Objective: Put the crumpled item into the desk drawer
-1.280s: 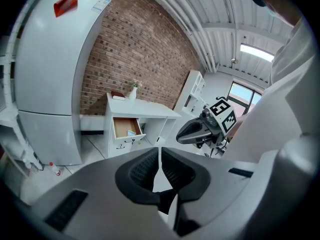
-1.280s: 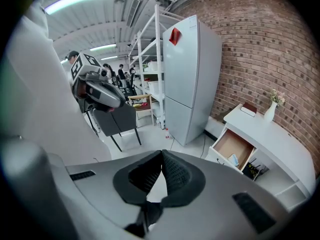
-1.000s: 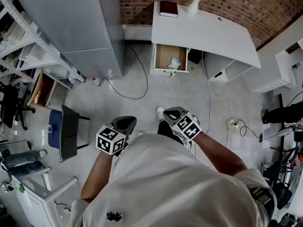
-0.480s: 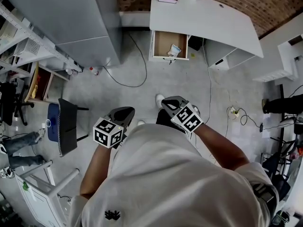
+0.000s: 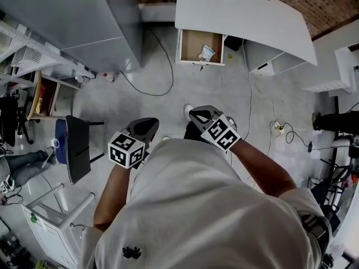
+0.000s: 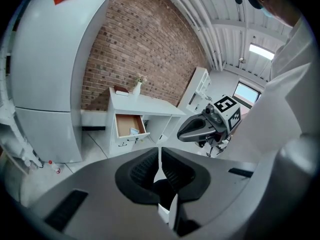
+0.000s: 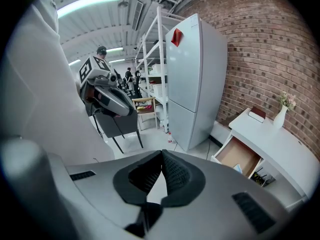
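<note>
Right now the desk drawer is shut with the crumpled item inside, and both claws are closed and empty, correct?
No: the desk drawer is open, as the head view shows. The crumpled item does lie inside it, and the left claw and right claw are both closed and empty.

White shirt (image 5: 196,206), grey left gripper (image 5: 148,123) and right gripper (image 5: 197,114).
Short sleeves, small black logo (image 5: 130,253); black ribbed jaws; black-and-white marker cube (image 5: 126,149) on each.
</note>
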### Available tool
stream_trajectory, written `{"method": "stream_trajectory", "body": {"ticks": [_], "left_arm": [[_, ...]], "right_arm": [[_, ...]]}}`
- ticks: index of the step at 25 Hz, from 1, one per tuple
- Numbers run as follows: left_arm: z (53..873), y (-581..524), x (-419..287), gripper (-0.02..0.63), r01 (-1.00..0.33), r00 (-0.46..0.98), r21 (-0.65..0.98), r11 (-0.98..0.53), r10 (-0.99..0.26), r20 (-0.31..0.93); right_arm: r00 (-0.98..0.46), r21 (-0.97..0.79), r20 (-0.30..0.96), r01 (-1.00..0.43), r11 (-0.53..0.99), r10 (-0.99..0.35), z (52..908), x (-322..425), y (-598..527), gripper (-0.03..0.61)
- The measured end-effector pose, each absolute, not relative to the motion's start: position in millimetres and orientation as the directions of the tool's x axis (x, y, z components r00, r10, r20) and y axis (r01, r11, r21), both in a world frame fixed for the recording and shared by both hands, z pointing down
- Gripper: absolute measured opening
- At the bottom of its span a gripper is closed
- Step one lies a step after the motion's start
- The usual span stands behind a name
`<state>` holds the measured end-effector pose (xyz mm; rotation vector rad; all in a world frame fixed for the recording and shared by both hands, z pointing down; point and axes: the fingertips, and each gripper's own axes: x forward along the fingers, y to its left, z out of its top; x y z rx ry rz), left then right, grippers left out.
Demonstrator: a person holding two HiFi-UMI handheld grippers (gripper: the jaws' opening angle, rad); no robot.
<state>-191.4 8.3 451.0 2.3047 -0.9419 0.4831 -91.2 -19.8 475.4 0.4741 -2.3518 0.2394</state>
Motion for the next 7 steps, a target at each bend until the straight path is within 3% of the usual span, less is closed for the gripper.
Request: {"method": "stream_trajectory", "body": {"ticks": [7], "left_arm": [[446.2,-77.0,-156.7,0.035,-0.721,0.682,0.37,-0.585,-0.508,0.526]], "right_arm": [[-0.681,-0.034,0.685,-0.387,0.922,-0.26,482.9,-64.8,-100.5,0.028]]}}
